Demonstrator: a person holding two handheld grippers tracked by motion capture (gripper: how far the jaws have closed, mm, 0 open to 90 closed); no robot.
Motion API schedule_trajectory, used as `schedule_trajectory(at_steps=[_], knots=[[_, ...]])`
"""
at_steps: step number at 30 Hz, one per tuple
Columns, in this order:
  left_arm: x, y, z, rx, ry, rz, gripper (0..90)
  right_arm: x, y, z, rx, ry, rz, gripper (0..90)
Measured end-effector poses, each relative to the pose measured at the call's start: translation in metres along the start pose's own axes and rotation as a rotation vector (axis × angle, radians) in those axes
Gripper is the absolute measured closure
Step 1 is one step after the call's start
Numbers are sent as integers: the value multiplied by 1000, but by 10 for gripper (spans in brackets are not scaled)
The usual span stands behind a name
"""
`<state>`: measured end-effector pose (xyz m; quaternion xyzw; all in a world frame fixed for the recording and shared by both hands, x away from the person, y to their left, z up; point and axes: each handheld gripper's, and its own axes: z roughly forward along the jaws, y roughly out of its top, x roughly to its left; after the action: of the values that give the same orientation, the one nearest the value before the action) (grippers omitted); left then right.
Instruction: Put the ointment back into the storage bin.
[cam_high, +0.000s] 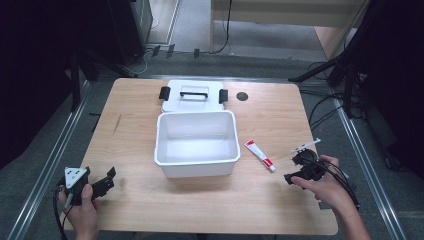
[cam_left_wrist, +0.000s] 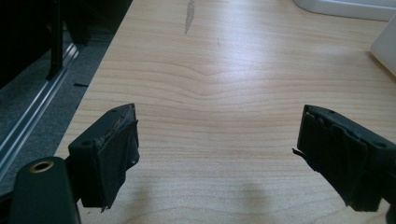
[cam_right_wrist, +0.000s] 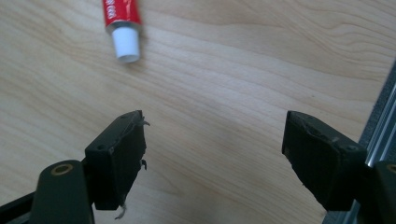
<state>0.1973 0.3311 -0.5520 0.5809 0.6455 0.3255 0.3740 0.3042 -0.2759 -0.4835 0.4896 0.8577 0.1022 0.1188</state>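
The left hand (cam_high: 82, 202) grips the left gripper (cam_high: 107, 181) low over the counter (cam_high: 200, 200), its grey three-cornered plate on top and its cable trailing back. Its jaws stand wide apart with nothing between them. The right hand (cam_high: 325, 187) holds the right gripper (cam_high: 295, 167), whose jaws also stand wide apart and bare, tilted down toward the counter.

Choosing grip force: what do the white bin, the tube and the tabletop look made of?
White bin: likely plastic, smooth with a slight sheen and a moulded rim. Tube: red and white, plastic-looking white cap; body material unclear. Tabletop: light wood or wood-look laminate, visible grain, satin finish.
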Motion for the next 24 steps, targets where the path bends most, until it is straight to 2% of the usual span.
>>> schedule_trajectory(at_steps=[1,2,3,4,7,8,10,11,12,13,14,18,20,24], knots=[[0,0,0,1,1,4,132,0,0,0,0,0,0,215],[-1,0,1,7,2,8,134,1,6,0,38,11,-22,217],[-1,0,1,7,2,8,134,1,6,0,38,11,-22,217],[0,0,1,9,2,4,134,2,12,0,71,16,-48,221],[1,0,1,8,-3,-8,134,4,18,-1,98,20,-67,232],[1,0,1,10,-4,-11,135,6,25,-3,122,20,-110,264],[1,0,1,10,-4,-10,135,8,28,-4,133,25,-116,280],[1,0,1,10,-2,-10,136,9,34,-5,151,58,-135,339],[1,0,1,9,-2,-9,136,9,34,-5,151,58,-135,339],[1,0,1,11,-2,-8,137,11,42,-4,188,91,-131,361],[1,1,1,14,-5,-9,137,12,45,-4,200,87,-129,382],[1,1,1,18,-7,-9,137,18,56,0,220,81,-149,434],[2,1,2,17,-9,-12,137,23,64,3,217,88,-175,432],[2,1,2,17,-8,-15,137,25,74,5,202,93,-187,441]])
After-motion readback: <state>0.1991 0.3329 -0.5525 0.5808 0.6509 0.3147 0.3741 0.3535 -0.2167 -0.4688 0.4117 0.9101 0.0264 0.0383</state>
